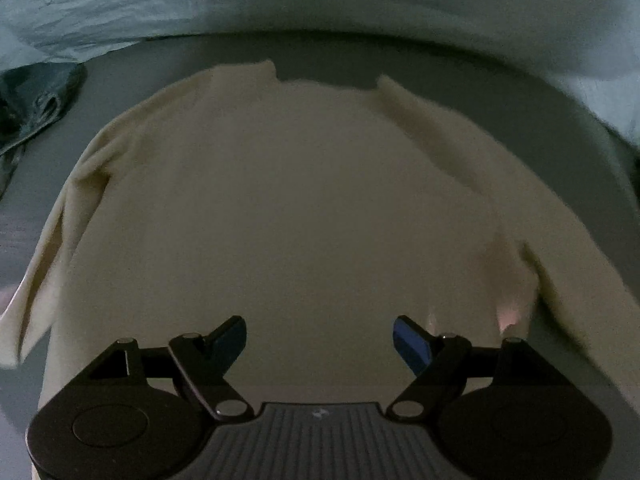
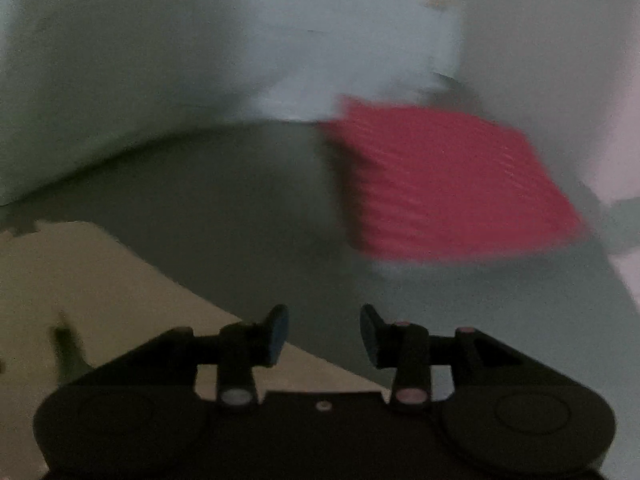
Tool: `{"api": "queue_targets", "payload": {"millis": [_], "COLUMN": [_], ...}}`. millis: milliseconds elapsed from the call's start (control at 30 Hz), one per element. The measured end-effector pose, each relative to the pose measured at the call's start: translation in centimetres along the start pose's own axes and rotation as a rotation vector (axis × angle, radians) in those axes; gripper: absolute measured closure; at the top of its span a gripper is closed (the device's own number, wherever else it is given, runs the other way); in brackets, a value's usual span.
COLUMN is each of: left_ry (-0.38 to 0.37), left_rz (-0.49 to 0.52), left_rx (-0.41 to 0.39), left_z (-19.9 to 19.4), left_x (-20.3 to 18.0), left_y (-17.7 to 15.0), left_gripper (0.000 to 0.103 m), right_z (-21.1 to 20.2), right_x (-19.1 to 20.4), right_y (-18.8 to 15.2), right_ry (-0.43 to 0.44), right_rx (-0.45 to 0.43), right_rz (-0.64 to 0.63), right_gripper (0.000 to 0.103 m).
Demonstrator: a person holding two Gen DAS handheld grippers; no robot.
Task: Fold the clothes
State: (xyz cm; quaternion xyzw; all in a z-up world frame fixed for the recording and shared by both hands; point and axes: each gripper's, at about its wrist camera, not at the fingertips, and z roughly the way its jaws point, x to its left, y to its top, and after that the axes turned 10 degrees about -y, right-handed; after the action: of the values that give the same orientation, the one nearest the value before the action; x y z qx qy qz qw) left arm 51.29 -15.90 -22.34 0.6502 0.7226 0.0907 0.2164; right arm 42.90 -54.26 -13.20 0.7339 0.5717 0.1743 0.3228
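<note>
Dark green crumpled garment (image 1: 32, 100) at the far left edge of the grey table surface (image 1: 120, 80), apart from the main item. Cream long-sleeved knit sweater (image 1: 280, 200) spread flat across the middle of the table, hem toward the camera, neckline (image 1: 326, 82) at the far side, one sleeve trailing down the left edge and the other angled out along the right. Pale plastic sheeting with printed marks (image 1: 100, 4) along the back, beyond the table's far rim. Left gripper (image 1: 320, 340), black with blue-padded fingertips (image 1: 408, 340), hovering over the sweater's lower body, jaws spread wide, nothing between them. In the right wrist view, which is motion-blurred: a cream corner of the same sweater (image 2: 100, 300) at lower left, bare grey table (image 2: 240, 200) beyond it. Right gripper (image 2: 324, 334), black, jaws parted with a clear gap, holding nothing, poised above the sweater's edge and the table. Red ribbed folded cloth (image 2: 448, 184) lying on the table at right, well apart from the sweater. Pale wall (image 2: 160, 40) behind.
</note>
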Motion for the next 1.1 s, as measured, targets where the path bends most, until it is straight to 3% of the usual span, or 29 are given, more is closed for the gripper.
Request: {"api": "queue_targets", "payload": {"millis": [133, 200, 400, 467, 500, 533, 700, 833, 933, 1067, 1100], "left_ry": [-0.018, -0.007, -0.053, -0.079, -0.084, -0.087, -0.076, -0.037, 0.029, 0.06, 0.051], "left_rz": [-0.043, -0.07, -0.193, -0.221, -0.231, -0.242, -0.287, -0.232, -0.167, -0.138, -0.138], "left_rx": [-0.064, -0.096, -0.191, -0.2, -0.2, -0.199, -0.199, -0.193, -0.164, -0.139, -0.135], "left_z": [1.6, 2.3, 2.8, 2.8, 3.0, 3.3, 2.8, 3.1, 3.6, 3.7, 3.5], "left_x": [3.0, 4.7, 8.8, 9.6, 9.9, 10.1, 9.3, 7.9, 7.0, 5.9, 5.5], "left_y": [2.4, 3.1, 4.0, 4.1, 4.3, 4.6, 4.5, 4.5, 4.8, 4.9, 4.8], "left_gripper": [0.022, 0.022, 0.02, 0.02, 0.02, 0.02, 0.018, 0.011, 0.01, 0.01, 0.01], "right_z": [3.0, 5.1, 10.7, 11.1, 10.9, 10.8, 11.3, 14.1, 13.1, 11.8, 11.4], "right_x": [8.9, 13.3, 23.5, 25.1, 25.5, 25.9, 26.2, 25.7, 22.9, 19.1, 18.1], "right_y": [2.8, 3.6, 4.4, 4.0, 3.9, 3.8, 4.3, 5.7, 5.9, 6.1, 6.1], "right_ry": [0.176, 0.22, 0.349, 0.362, 0.35, 0.337, 0.191, 0.054, 0.043, 0.029, 0.025], "right_rx": [-0.049, -0.074, -0.077, -0.126, -0.138, -0.151, -0.236, -0.207, -0.188, -0.162, -0.156], "right_rz": [-0.106, -0.173, -0.391, -0.417, -0.41, -0.405, -0.399, -0.344, -0.272, -0.175, -0.151], "right_gripper": [0.049, 0.043, 0.042, 0.049, 0.086, 0.103, 0.103, 0.103, 0.1, 0.065, 0.062]}}
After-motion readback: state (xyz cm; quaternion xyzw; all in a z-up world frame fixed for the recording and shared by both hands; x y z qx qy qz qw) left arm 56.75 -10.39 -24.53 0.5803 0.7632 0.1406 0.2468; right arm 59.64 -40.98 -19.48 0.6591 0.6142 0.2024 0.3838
